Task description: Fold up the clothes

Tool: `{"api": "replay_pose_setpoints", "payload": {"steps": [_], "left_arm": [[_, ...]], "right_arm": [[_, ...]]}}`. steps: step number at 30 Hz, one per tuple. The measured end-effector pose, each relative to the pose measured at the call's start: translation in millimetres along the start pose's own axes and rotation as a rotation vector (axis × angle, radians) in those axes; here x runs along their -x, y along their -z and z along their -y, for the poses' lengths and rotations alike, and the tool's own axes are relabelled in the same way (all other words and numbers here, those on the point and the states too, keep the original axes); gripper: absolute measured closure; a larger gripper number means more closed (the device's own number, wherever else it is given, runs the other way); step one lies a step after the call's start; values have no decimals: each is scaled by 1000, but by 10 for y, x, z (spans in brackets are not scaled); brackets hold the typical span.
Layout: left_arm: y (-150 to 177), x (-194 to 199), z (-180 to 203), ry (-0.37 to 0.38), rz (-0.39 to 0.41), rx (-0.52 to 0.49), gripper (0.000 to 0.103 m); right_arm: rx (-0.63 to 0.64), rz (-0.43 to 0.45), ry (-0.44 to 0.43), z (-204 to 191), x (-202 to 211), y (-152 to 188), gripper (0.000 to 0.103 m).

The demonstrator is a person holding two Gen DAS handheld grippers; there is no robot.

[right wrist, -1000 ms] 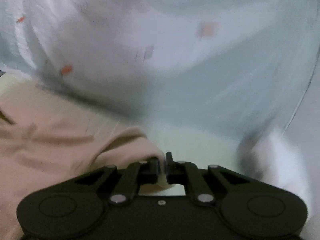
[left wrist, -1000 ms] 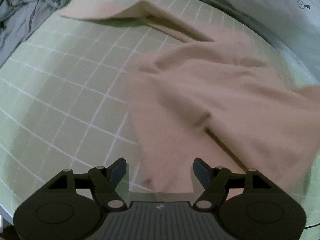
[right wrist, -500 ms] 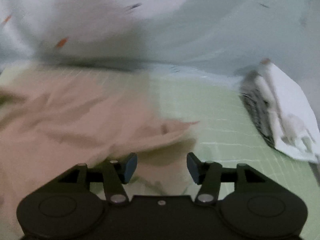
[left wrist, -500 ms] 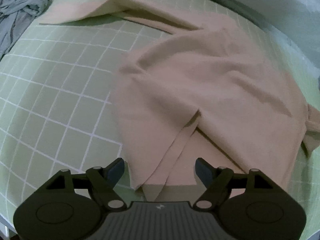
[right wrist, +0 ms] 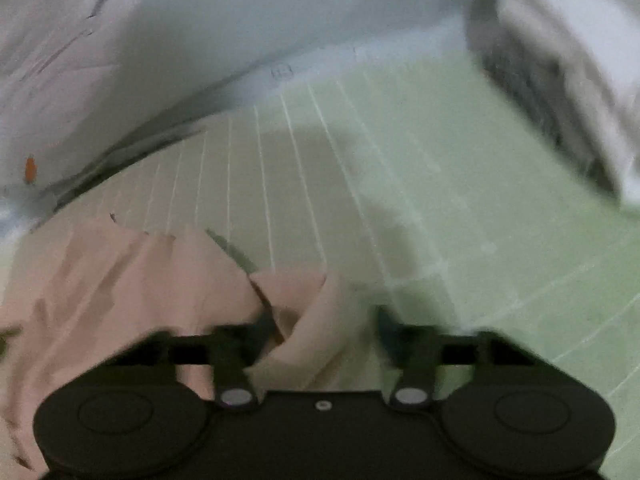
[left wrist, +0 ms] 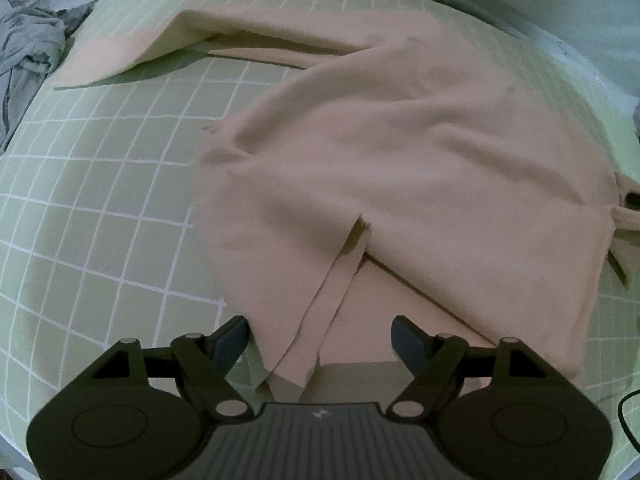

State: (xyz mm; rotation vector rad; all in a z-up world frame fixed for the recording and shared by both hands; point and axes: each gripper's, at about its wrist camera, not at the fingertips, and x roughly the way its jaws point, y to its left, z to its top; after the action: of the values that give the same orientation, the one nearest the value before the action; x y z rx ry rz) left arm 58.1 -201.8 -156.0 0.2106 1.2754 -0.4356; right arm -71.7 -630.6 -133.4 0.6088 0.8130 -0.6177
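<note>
Since a second ago the right tool has let go of the beige garment and now sits wide open and empty over a bunched corner of it; the left tool has kept its fingers spread, holding nothing, and has drawn back a little so more cloth shows.

The garment lies spread on the green gridded surface, partly doubled over: one flap is laid across the body and a long sleeve runs out toward the far left. So one fold looks laid, not a finished stack. The hem slit points at the left tool, with the near hem edge right between its fingers.

Open grid to the left and to the right of the cloth. A grey crumpled garment sits at the far left edge. In the blurred right wrist view there is a white and grey thing at the far right, possibly folded laundry.
</note>
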Motion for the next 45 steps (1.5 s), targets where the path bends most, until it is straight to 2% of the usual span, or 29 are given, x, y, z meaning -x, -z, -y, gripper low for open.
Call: {"api": "replay_pose_setpoints", "payload": {"steps": [1, 2, 6, 7, 9, 11, 12, 13, 15, 16, 18, 20, 23, 26, 33, 36, 39, 43, 44, 45], "left_arm": [[3, -1, 5, 0, 0, 2, 24], [11, -1, 7, 1, -2, 3, 24], [18, -10, 14, 14, -13, 1, 24], [22, -13, 11, 14, -14, -1, 24], [34, -19, 6, 14, -17, -3, 24], [31, -53, -20, 25, -29, 10, 24], [28, -71, -33, 31, -35, 18, 24], [20, -81, -35, 31, -38, 19, 24], [2, -96, -34, 29, -43, 18, 24], [-1, -93, -32, 27, -40, 11, 24], [-2, -81, -29, 22, -32, -9, 23], [1, -107, -43, 20, -43, -15, 23], [-5, -132, -62, 14, -58, -17, 23], [-8, -111, -69, 3, -49, -17, 23], [67, -90, -15, -18, -45, 4, 23], [65, -85, 12, -22, -47, 4, 23], [60, -71, 47, -25, -55, -3, 23], [57, -59, 88, -27, -54, -20, 23], [44, -64, 103, -29, -51, -23, 23], [38, -50, 102, -30, -45, -25, 23]], "right_arm": [[16, 25, -9, 15, 44, 3, 80], [44, 89, -25, 21, 158, 5, 87], [57, 420, -89, 65, 885, 105, 88], [61, 505, -85, 76, 1096, 150, 88], [22, 618, -43, 118, 1417, 288, 87], [-35, 529, 61, 225, 1315, 430, 78], [-65, 470, 117, 283, 1236, 502, 70], [-94, 411, 172, 341, 1158, 573, 69], [-61, 255, 267, 417, 941, 764, 69], [-57, 225, 278, 441, 895, 822, 70], [-77, 216, 265, 487, 898, 877, 48], [-90, 214, 259, 537, 900, 872, 42], [-89, 202, 263, 584, 768, 760, 40], [-87, 189, 266, 632, 637, 648, 28], [-74, 164, 267, 713, 348, 397, 28], [-35, 167, 244, 643, 289, 328, 26], [38, 168, 222, 514, 221, 299, 21], [110, 141, 211, 384, 63, 301, 21], [112, 133, 214, 373, 27, 298, 24], [112, 132, 221, 372, 9, 288, 32]]}}
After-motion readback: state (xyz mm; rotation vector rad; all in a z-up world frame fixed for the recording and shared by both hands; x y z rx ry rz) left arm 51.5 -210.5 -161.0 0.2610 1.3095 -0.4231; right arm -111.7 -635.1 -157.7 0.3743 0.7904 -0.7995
